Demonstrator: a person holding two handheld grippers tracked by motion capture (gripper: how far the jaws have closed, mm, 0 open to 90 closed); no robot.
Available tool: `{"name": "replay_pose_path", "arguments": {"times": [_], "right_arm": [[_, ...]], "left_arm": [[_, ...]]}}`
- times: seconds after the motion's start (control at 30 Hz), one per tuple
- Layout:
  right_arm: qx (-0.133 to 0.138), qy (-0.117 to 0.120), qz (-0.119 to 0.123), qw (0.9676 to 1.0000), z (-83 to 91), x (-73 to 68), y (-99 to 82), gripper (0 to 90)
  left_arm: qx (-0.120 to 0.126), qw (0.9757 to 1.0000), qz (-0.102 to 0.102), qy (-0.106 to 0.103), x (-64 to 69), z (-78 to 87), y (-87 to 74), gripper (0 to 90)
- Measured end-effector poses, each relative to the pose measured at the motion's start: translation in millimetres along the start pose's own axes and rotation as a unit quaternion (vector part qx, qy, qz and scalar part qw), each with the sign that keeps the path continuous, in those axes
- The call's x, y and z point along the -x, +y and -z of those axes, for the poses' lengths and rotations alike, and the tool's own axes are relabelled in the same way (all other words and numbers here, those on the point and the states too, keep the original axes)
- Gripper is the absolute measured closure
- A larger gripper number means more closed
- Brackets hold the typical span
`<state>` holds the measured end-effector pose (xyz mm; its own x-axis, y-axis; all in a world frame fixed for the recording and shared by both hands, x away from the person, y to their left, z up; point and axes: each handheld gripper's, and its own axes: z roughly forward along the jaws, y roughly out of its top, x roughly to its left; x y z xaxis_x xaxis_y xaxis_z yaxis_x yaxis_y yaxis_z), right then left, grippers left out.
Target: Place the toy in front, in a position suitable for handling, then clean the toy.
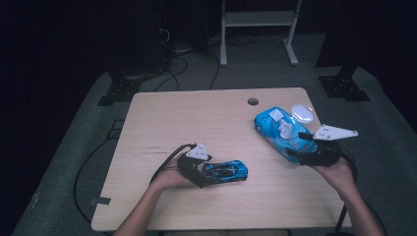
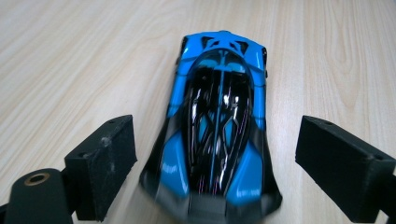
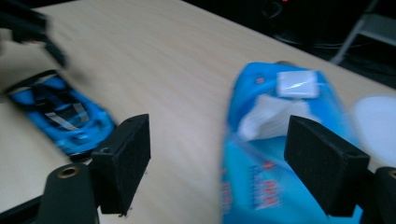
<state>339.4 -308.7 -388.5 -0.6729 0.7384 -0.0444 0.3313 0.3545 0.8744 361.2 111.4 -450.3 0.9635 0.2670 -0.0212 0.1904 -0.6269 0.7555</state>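
blue toy car [image 1: 225, 171] upright on table

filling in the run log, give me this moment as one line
left gripper: open, fingers either side of toy car, not pressing | right gripper: open, at wipes pack | table: wood
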Motion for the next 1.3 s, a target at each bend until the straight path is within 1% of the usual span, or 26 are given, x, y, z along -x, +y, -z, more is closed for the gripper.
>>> {"name": "replay_pose_path", "arguments": {"times": [0.03, 0.07, 0.13, 0.23, 0.27, 0.33, 0.4, 0.43, 0.5, 0.57, 0.6, 0.67, 0.7, 0.73, 0.77, 0.83, 0.87, 0.9, 0.97, 1.0, 1.03, 1.1, 1.13, 1.17, 1.23, 1.3], "right_arm": [[-0.003, -0.014, 0.003, 0.9999, -2.1, 5.0, 3.2, 22.1], [-0.004, -0.023, 0.002, 0.9997, -4.8, 10.1, 5.7, 22.2], [-0.010, -0.027, -0.005, 0.9996, -11.5, 18.1, 8.1, 22.2], [-0.026, -0.032, -0.009, 0.9991, -26.8, 25.0, 10.5, 22.2], [-0.024, -0.035, -0.008, 0.9991, -29.7, 25.5, 10.6, 22.5], [-0.026, -0.034, -0.010, 0.9991, -37.8, 27.3, 10.1, 23.0], [-0.033, -0.036, -0.010, 0.9988, -44.1, 27.8, 8.7, 23.0], [-0.039, -0.037, -0.010, 0.9985, -47.0, 28.3, 8.0, 23.0], [-0.046, -0.041, -0.012, 0.9980, -51.3, 30.4, 6.3, 25.4], [-0.044, -0.045, -0.020, 0.9979, -54.5, 33.9, 4.9, 26.7], [-0.043, -0.046, -0.022, 0.9978, -56.0, 35.5, 4.2, 29.0], [-0.043, -0.049, -0.029, 0.9975, -58.8, 38.2, 2.9, 30.1], [-0.042, -0.048, -0.033, 0.9974, -60.2, 39.1, 2.4, 32.2], [-0.042, -0.048, -0.033, 0.9974, -60.2, 39.1, 2.4, 32.2], [-0.043, -0.046, -0.035, 0.9974, -61.5, 39.8, 2.0, 34.6], [-0.056, -0.037, -0.044, 0.9968, -65.8, 41.4, 3.9, 41.3], [-0.057, -0.046, -0.037, 0.9966, -68.3, 40.3, 7.2, 52.4], [-0.054, -0.048, -0.036, 0.9967, -68.6, 39.7, 9.0, 60.3], [-0.058, -0.050, -0.042, 0.9961, -69.0, 38.8, 12.8, 74.7], [-0.054, -0.059, -0.035, 0.9962, -68.4, 37.7, 14.2, 81.2], [-0.053, -0.060, -0.036, 0.9962, -68.0, 37.4, 15.5, 83.2], [-0.058, -0.051, -0.050, 0.9958, -66.2, 38.9, 18.2, 86.4], [-0.055, -0.049, -0.049, 0.9960, -64.7, 39.1, 19.2, 86.7], [-0.051, -0.047, -0.053, 0.9962, -62.5, 39.2, 20.9, 87.2], [-0.040, -0.041, -0.053, 0.9969, -56.0, 37.7, 25.6, 87.7], [-0.029, -0.034, -0.047, 0.9979, -48.9, 34.0, 32.4, 88.0]], "left_arm": [[0.010, 0.9999, 0.006, 0.004, 0.3, 3.0, -3.3, 10.7], [0.019, 0.9998, 0.010, 0.007, 0.4, 5.8, -6.2, 10.1], [0.032, 0.9993, 0.009, 0.020, 1.5, 9.8, -10.4, 9.5], [0.049, 0.9985, 0.010, 0.021, 0.2, 13.9, -13.0, 9.5], [0.056, 0.9981, 0.010, 0.024, -0.2, 13.9, -13.5, 9.5], [0.057, 0.9979, 0.009, 0.029, -1.3, 12.5, -13.8, 9.5], [0.058, 0.9980, 0.009, 0.026, -1.5, 11.3, -13.8, 9.5], [0.059, 0.9978, 0.008, 0.029, -0.6, 10.6, -13.9, 9.5], [0.062, 0.9977, 0.010, 0.025, -0.4, 9.8, -14.3, 9.4], [0.059, 0.9978, 0.007, 0.029, -0.3, 9.3, -14.9, 9.5], [0.059, 0.9978, 0.006, 0.029, -0.3, 9.4, -15.1, 9.5], [0.063, 0.9976, 0.007, 0.028, -0.5, 9.8, -15.2, 9.4], [0.064, 0.9975, 0.007, 0.028, -0.8, 10.1, -15.3, 9.4], [0.064, 0.9975, 0.007, 0.028, -0.8, 10.1, -15.3, 9.4], [0.065, 0.9974, 0.007, 0.030, -1.3, 10.7, -15.3, 9.4], [0.069, 0.9970, 0.008, 0.033, -1.3, 11.7, -15.1, 9.4], [0.071, 0.9967, 0.003, 0.037, -0.7, 13.7, -14.7, 9.4], [0.073, 0.9967, 0.003, 0.036, -0.6, 14.0, -14.5, 9.4], [0.073, 0.9967, 0.000, 0.036, -0.5, 13.5, -15.1, 9.4], [0.068, 0.9970, -0.003, 0.038, -0.9, 12.9, -15.8, 8.9], [0.062, 0.9974, -0.003, 0.037, -1.3, 12.2, -16.8, 8.8], [0.053, 0.9978, -0.007, 0.038, -1.6, 10.8, -18.4, 8.8], [0.049, 0.9980, -0.009, 0.038, -1.9, 9.9, -18.9, 8.8], [0.048, 0.9983, -0.005, 0.033, -2.1, 8.8, -19.4, 8.8], [0.045, 0.9984, -0.001, 0.034, -2.8, 6.8, -20.2, 8.8], [0.041, 0.9985, -0.004, 0.035, -3.1, 5.9, -20.3, 8.8]]}}
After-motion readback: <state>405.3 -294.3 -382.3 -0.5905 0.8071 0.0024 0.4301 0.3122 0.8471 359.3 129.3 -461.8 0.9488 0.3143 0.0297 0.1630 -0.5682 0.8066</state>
